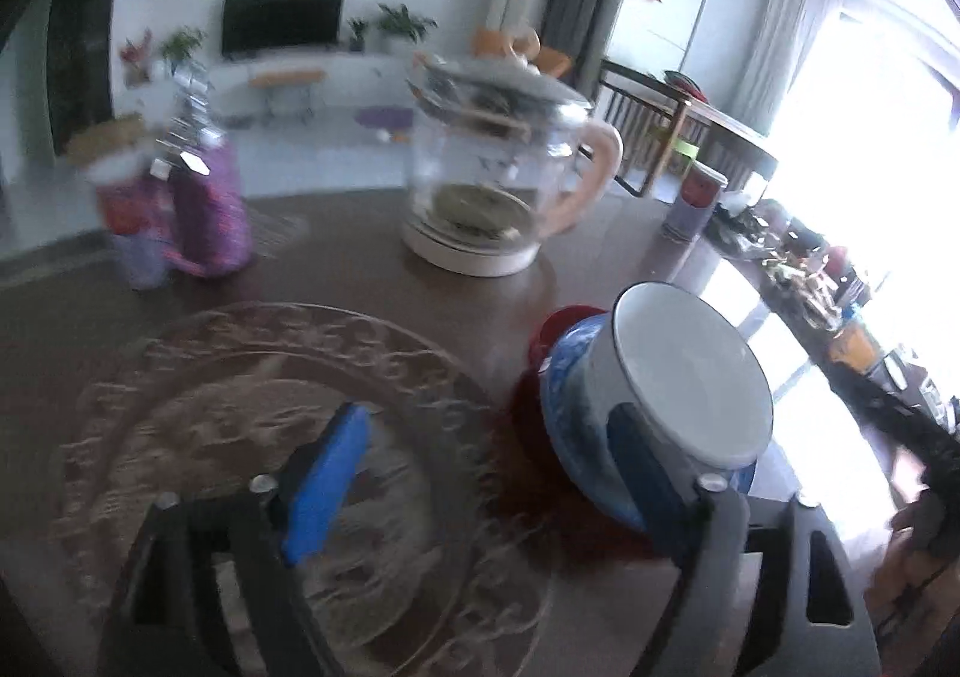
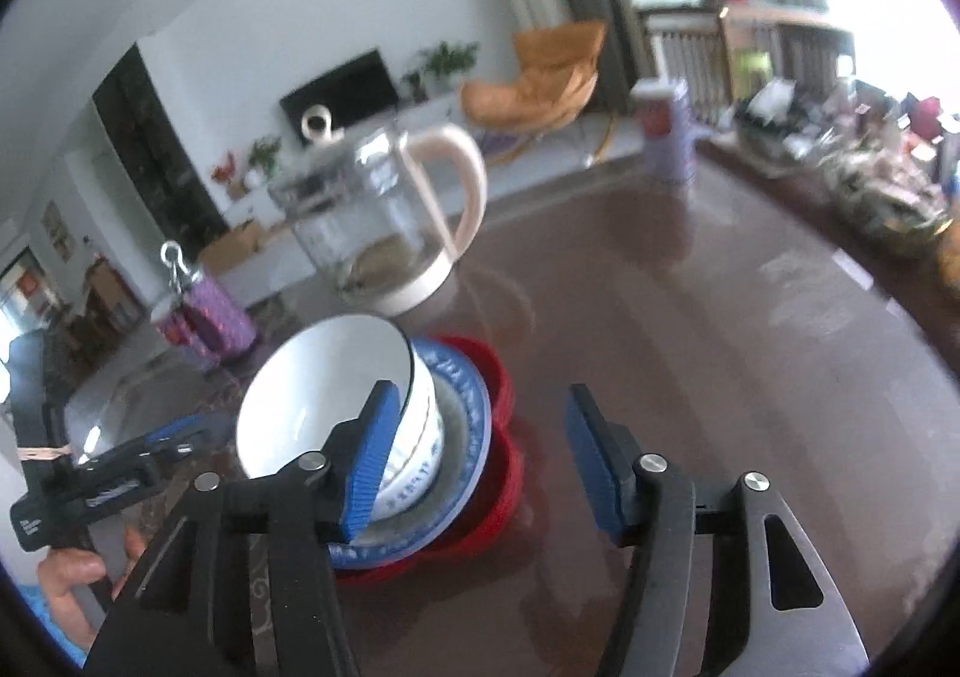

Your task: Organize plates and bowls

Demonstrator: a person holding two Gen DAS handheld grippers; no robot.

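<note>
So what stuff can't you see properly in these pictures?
- Glass plate, left wrist view: near edge hidden behind the left gripper, pattern blurred.
- Blue plate and red dish, right wrist view: mostly hidden under the tilted white bowl.
- Clutter at the table's far side: too blurred to name.

left gripper: black frame, blue ribbed pads, round silver screws
right gripper: black arms, blue ribbed pads, silver screws, long slots
left handle: black, a tan rubber band around it
sleeve: blue
</note>
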